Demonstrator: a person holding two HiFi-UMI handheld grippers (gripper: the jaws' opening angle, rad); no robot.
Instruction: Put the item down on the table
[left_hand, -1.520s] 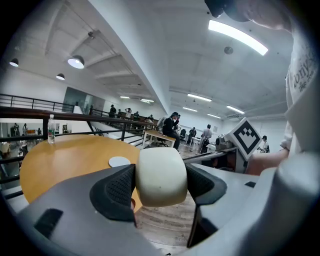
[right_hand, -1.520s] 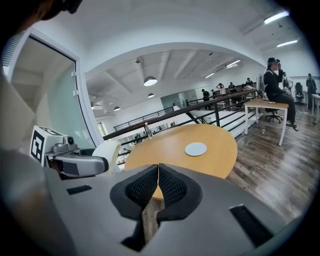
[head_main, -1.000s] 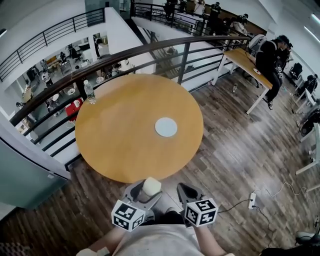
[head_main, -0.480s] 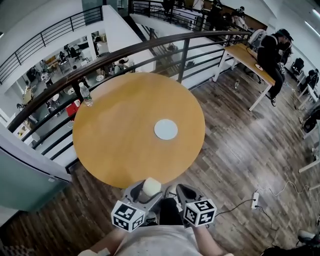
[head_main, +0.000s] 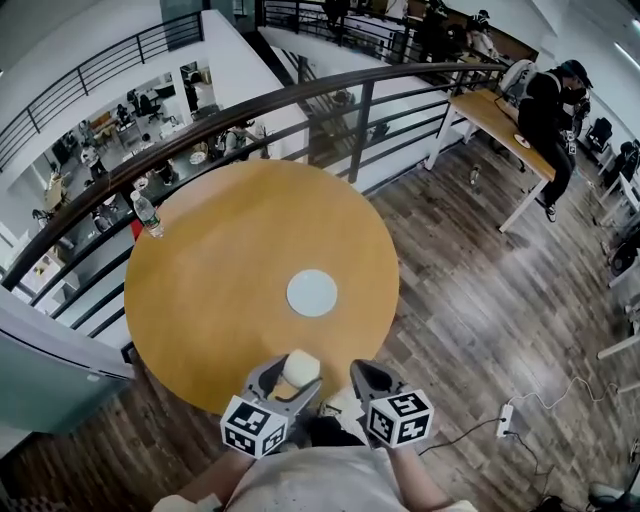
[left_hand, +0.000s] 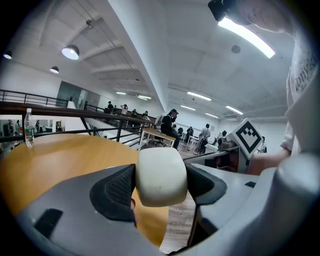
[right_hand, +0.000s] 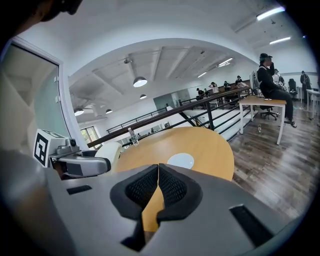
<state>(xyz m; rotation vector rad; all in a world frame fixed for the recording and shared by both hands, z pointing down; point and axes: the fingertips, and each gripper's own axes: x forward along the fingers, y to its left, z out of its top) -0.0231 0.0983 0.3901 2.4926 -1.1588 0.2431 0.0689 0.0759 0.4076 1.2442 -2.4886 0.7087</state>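
My left gripper is shut on a cream, rounded block and holds it at the near edge of the round wooden table, just above the rim. In the right gripper view the block shows at the left, held in the other gripper. My right gripper hangs beside it, over the floor at the table's near edge, with its jaws pressed together and nothing between them.
A white round plate lies near the table's middle. A water bottle stands at the far left rim. A dark railing curves behind the table. People sit at a desk at the back right.
The view has shifted forward: the table and plate now lie closer to me, and the left gripper with the block has come over the table's near edge.
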